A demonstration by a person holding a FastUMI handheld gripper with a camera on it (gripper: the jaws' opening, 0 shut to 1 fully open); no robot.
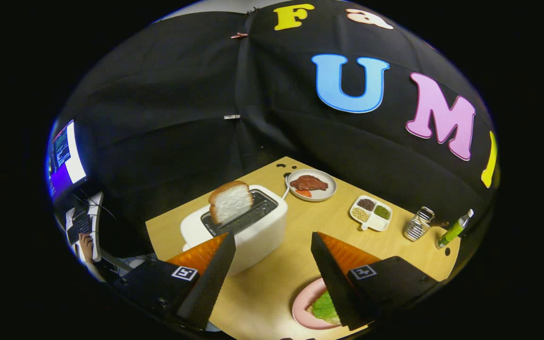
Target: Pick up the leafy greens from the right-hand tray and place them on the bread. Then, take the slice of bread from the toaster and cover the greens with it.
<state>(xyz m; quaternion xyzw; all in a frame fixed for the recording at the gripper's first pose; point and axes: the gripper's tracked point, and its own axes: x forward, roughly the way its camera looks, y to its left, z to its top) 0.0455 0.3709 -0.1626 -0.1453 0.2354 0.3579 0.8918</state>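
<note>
Gripper view | fingers [272, 233] wide, empty | toaster [253, 226] with bread slice [230, 201] ahead | greens [325, 308], perhaps lettuce, on pink plate [302, 307]

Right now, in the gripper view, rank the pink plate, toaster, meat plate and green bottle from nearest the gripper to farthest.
Gripper open, holding nothing.
1. Pink plate with greens, under the right finger.
2. Toaster, just ahead, left side.
3. Meat plate, beyond the toaster.
4. Green bottle, far right.

Black cloth wall [182, 118] hangs in folds at my twelve o'clock, behind a pale wooden table [272, 278]. At my nine o'clock a lit monitor [64, 158] glows above a keyboard [79, 226], with a person's hand [85, 243] beside it.
</note>
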